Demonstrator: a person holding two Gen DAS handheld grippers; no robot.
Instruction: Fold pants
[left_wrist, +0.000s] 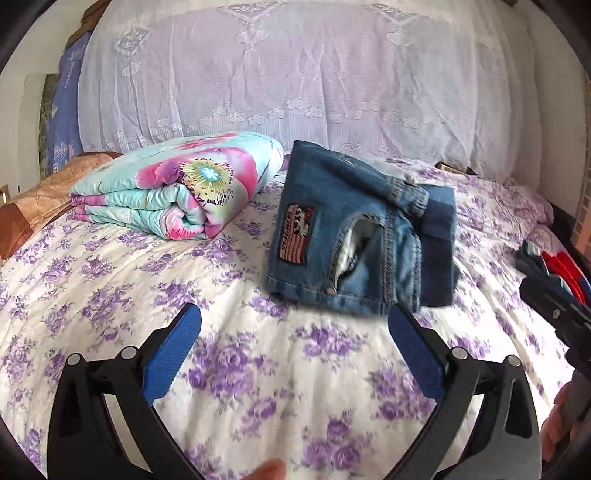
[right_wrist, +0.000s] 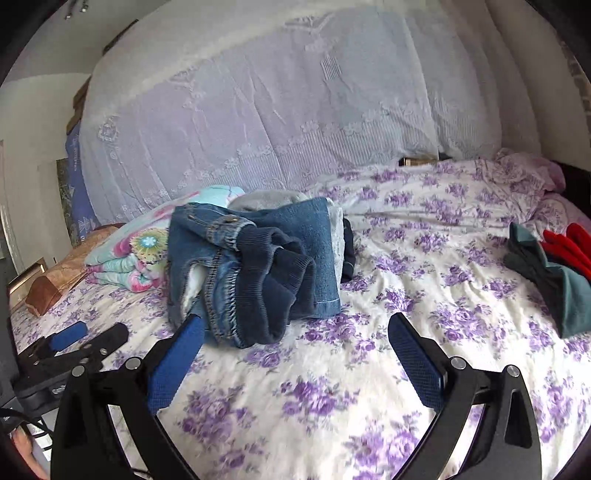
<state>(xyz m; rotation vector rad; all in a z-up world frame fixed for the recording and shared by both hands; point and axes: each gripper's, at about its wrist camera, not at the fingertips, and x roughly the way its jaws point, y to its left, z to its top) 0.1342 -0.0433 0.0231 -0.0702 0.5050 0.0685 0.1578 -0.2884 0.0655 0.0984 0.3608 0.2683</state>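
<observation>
Floral bedsheet (left_wrist: 258, 369), folded jeans (left_wrist: 351, 240), flag patch (left_wrist: 297, 234) only left view

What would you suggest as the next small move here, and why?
Probably ease both grippers back. The jeans already lie folded in a compact bundle on the bed, and the left gripper and right gripper are open, holding nothing.

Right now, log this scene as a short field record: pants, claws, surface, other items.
pants: denim jeans, folded into a compact bundle, lying on the bed
left claw: open, empty, short of the jeans
right claw: open, empty, near the bundle's front edge
surface: bed with purple floral sheet
other items: folded floral quilt left of jeans; dark green and red clothes at right
</observation>
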